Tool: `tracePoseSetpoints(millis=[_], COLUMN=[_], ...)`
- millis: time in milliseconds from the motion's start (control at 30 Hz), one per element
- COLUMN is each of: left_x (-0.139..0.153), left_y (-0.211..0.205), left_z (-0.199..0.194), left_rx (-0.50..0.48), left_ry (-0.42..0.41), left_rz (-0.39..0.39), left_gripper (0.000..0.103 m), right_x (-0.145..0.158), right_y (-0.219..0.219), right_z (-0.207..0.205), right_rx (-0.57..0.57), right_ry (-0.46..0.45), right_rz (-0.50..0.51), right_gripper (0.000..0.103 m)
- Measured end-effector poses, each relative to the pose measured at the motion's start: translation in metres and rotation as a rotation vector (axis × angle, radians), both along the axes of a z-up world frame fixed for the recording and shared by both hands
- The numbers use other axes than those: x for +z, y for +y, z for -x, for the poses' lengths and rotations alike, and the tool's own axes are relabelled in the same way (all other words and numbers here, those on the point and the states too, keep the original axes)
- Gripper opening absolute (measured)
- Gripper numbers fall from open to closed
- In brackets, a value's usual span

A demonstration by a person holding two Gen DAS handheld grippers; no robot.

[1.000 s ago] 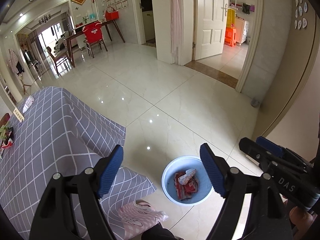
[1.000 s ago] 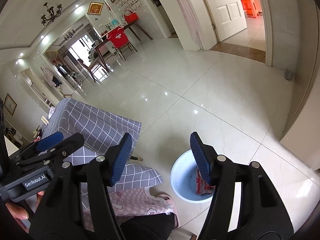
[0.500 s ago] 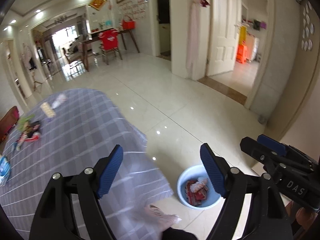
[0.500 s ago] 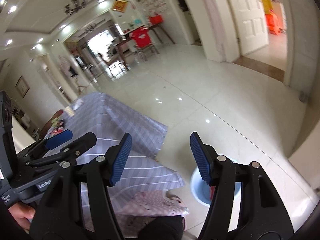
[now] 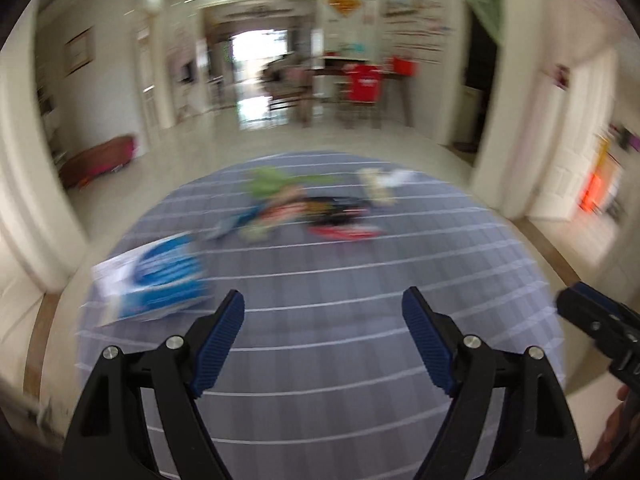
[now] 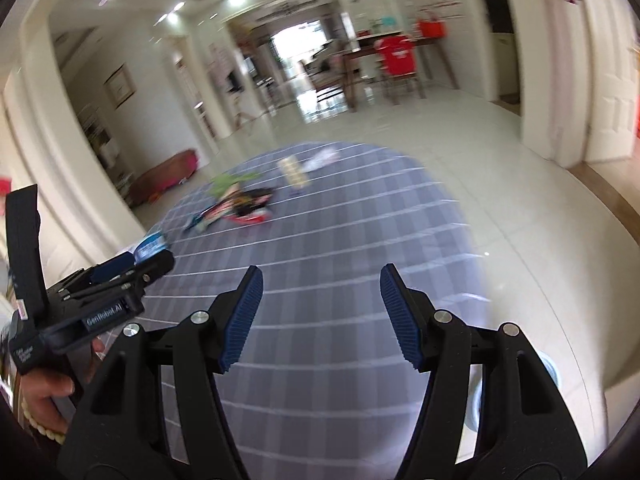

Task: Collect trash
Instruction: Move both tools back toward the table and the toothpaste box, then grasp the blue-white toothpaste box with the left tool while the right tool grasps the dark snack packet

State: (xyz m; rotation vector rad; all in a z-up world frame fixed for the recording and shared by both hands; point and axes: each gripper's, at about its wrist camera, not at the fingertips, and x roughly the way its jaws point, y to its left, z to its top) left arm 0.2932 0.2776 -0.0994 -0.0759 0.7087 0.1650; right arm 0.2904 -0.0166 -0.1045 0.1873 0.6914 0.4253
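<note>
Grey checked cloth covers the bench (image 5: 360, 288), which fills the space beyond both hand-held grippers and runs under their fingers in each view. Pale glossy floor tile (image 6: 520, 184) surrounds it, seen far more widely from the right wrist, off to the right of that tool.

Only the right wrist view shows the rim of a light blue bin (image 6: 550, 368) on the floor, low and just right of the right hand-held gripper (image 6: 320, 300), partly hidden by its right finger. That view also catches the left hand-held gripper (image 6: 132, 268) from the side, off to the left, and the hand (image 6: 48, 396) gripping it.

The left wrist view gives the clearest look at a blue and white packet (image 5: 156, 280), ahead and left of the left hand-held gripper (image 5: 323, 312); from the right wrist just a sliver peeks above the other tool. A heap of trash wrappers (image 5: 304, 208), green, red and black, lies well ahead near the far edge of the bench, with a small pale wrapper (image 5: 380, 184) beyond it. All is motion-blurred.

The left jaws stand wide with nothing between them; the right jaws are parted more narrowly, also empty.
</note>
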Motion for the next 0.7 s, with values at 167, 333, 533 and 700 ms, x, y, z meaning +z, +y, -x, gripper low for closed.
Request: tracePoseSetpoints(millis=[167,333,533,700], left_x=[-0.013,-0.035,-0.052,-0.055], left_y=[0.071,0.094,0.104,0.119], left_z=[0.012,0.007,-0.01,-0.027], left_rx=[0.039,0.008,-0.098,-0.15], left_ry=[0.036,0.128,0.164,0.151], left_rz=[-0.093,-0.329,-0.333,-0.191], left_gripper=[0.079,0.08,0.079,0.058], right_x=[-0.007,-0.014,-0.017,-0.021], right_y=[0.068,0.116,0.148,0.151], right_z=[-0.017,-0.03,-0.042,-0.058], right_rx=[0.085,0.144,0.174,0.164], right_ry=[0.017,0.031,0.04,0.067], right_rz=[0.02,0.041,0.064,0.079], right_gripper=[0.061,0.061,0.061,0.061])
